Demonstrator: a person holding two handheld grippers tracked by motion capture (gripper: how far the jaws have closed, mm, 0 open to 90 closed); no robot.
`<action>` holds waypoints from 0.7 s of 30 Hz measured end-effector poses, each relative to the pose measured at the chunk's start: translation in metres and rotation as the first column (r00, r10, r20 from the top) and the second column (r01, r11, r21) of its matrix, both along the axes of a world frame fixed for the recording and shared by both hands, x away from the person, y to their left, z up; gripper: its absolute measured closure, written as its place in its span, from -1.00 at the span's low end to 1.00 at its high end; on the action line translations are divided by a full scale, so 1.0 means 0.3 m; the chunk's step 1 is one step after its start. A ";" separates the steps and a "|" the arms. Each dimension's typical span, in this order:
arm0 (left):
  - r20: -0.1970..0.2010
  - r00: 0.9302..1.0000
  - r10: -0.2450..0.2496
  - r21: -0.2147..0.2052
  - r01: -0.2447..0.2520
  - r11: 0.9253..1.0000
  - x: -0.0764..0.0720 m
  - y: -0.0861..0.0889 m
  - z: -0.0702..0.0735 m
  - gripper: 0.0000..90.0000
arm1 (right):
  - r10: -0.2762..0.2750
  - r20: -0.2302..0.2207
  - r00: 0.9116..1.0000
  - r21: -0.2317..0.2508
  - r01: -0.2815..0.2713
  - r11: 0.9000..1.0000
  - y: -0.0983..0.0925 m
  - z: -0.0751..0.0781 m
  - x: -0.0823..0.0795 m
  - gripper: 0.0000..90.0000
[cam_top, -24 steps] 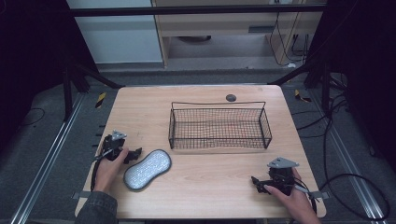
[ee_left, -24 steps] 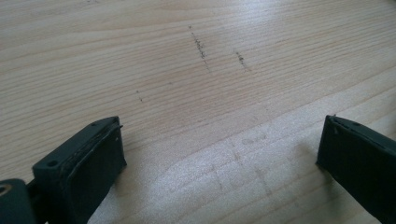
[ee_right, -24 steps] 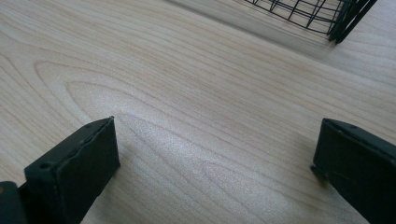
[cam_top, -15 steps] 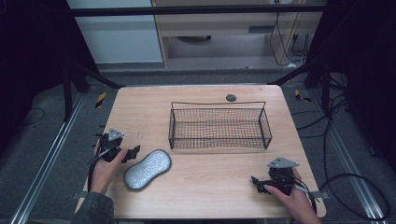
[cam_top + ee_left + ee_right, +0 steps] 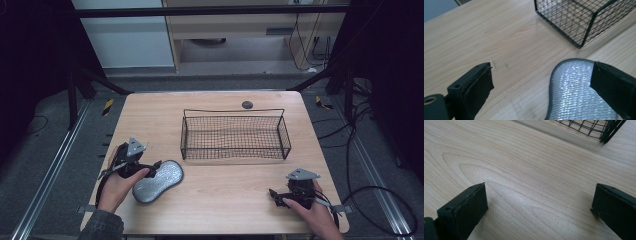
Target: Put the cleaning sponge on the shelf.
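Bare table (image 5: 225, 200) spreads ahead of both claws; the wire basket (image 5: 234, 136) stands beyond them, near the far edge; the left gripper (image 5: 541, 82) is spread wide, the silver pad (image 5: 576, 92) lying under its right jaw; the right gripper (image 5: 539, 207) gapes over plain wood.

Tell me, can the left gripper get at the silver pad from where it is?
Probably yes: the left gripper is open right at the silver pad, with bare table around it.
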State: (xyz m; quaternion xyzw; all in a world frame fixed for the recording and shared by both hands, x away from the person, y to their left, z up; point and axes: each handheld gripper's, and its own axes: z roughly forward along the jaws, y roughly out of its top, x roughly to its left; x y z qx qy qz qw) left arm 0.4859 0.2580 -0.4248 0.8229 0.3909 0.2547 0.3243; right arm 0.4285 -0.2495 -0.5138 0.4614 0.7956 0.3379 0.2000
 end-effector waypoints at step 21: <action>-0.273 0.954 -0.124 0.128 0.164 0.978 -0.064 -0.064 -0.009 -0.91 | 0.001 0.001 1.000 0.000 -0.001 1.000 0.000 0.000 0.000 -0.99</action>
